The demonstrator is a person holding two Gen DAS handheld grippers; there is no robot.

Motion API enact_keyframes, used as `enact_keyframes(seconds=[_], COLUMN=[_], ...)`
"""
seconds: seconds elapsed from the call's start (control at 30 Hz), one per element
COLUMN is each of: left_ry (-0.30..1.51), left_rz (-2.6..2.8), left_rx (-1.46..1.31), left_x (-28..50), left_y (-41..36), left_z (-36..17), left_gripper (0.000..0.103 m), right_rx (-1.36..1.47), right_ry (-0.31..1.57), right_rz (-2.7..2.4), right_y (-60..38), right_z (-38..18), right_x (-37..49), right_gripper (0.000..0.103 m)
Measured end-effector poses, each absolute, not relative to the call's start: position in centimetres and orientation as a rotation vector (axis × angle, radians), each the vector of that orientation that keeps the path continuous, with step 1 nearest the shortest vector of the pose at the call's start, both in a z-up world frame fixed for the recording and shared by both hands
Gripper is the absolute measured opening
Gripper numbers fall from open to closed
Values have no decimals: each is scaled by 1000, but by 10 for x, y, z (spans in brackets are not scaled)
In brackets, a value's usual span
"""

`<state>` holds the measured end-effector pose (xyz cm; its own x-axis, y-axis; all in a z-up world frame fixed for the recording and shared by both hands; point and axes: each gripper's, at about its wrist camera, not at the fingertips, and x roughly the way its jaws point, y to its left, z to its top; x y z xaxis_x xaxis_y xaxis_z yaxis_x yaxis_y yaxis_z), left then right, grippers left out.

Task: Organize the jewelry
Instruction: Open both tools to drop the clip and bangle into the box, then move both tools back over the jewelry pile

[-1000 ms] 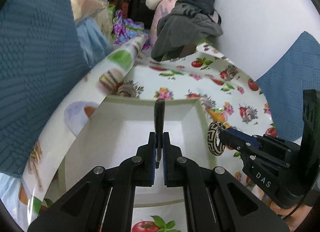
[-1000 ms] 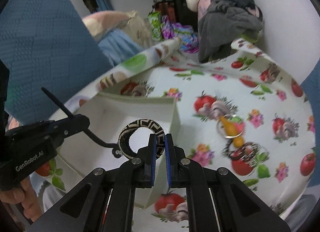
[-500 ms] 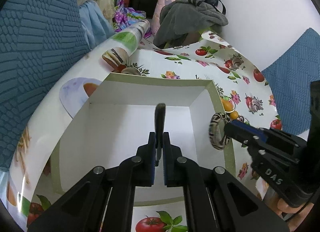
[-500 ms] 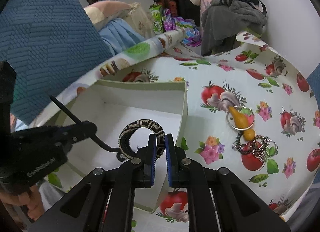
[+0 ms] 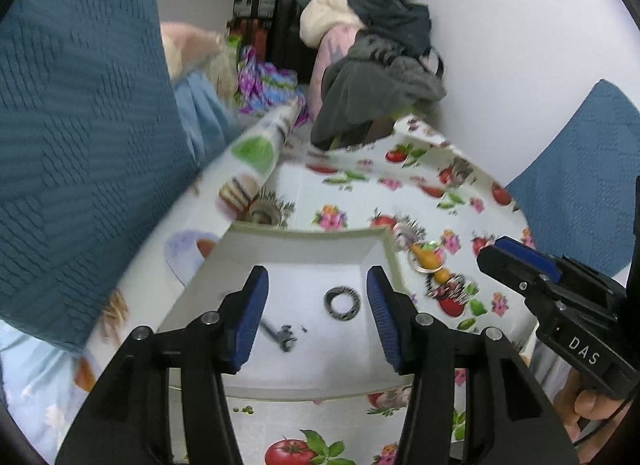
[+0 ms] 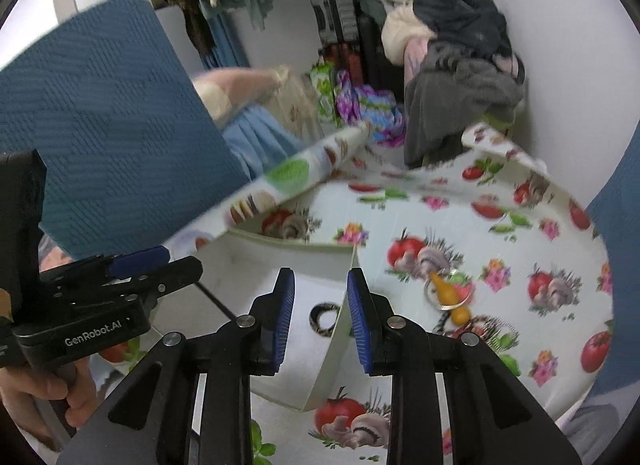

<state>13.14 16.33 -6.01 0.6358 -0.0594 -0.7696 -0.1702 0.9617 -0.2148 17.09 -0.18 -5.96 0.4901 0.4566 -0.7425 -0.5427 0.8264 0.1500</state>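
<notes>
Both claws opened and rose: the left claw (image 5: 316, 317) dropped its dark clip (image 5: 278, 333), the right claw (image 6: 320, 319) its patterned bangle (image 5: 342, 298), into the white box (image 5: 304, 239).

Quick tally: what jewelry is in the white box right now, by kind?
Patterned bangle: 1
Dark clip-like piece, blurred: 1
Total in the white box: 2
The pile outside on the tablecloth is too tangled to count.

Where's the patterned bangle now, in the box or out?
In. The bangle lies flat on the white box floor, clear of both open grippers.
</notes>
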Motion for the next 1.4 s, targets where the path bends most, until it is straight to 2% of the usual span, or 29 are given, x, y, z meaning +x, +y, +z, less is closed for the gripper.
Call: enact_keyframes(seconds=[0.3,0.63,1.03,1.4], left_ry=[780,740,742,796], left_rz=[44,-17,-91,-138], left_rx=[-254,-254,-292,-324], left_x=[120,121,125,130], left_y=[129,82,31,0], left_z=[-14,-4,-28,-73], left_gripper=[52,52,52,52], right_rx=[-99,-89,-58,-47], right_ry=[735,646,643,681], right_rz=[626,577,501,513], right_y=[-39,-96,-165,-196], right_z=[-5,19,-7,-64], right_x=[153,143,140,136], right_gripper=[25,25,25,25])
